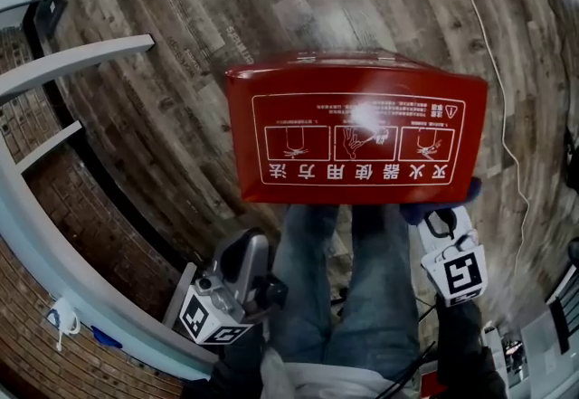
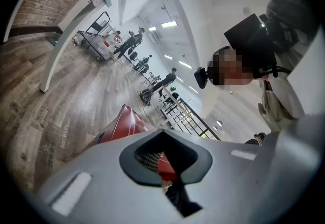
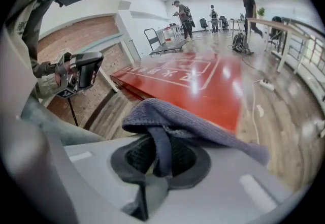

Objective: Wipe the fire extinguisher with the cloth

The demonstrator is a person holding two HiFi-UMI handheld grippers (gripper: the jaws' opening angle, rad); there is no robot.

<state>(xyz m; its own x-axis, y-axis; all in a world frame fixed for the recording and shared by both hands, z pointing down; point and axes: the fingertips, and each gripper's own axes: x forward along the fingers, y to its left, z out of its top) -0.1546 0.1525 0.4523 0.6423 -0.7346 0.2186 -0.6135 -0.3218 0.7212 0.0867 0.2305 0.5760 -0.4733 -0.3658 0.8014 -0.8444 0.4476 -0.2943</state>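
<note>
Worn plank floor (image 1: 181, 44) all round. Nearest, the left gripper (image 1: 246, 254) is pressed together and empty. The right gripper (image 1: 441, 223) pinches a fold of the soft, limp blue cloth (image 3: 193, 121). Just beyond, the red fire extinguisher box (image 1: 357, 130) looks stiff, glossy, likely slippery and heavy, so wipe its flat top.

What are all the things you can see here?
fire extinguisher box: one, red with white drawings, on the floor before the person
cloth: one, grey-blue, pinched in the right gripper, near the box's edge
cable: one, white, on the floor right of the box
floor: one, brown wood
railing: one, pale grey, at left beside the brick wall
legs: two, blue jeans, below the box
left gripper: one, grey, shut and empty, lower left
right gripper: one, grey, shut on the cloth
</note>
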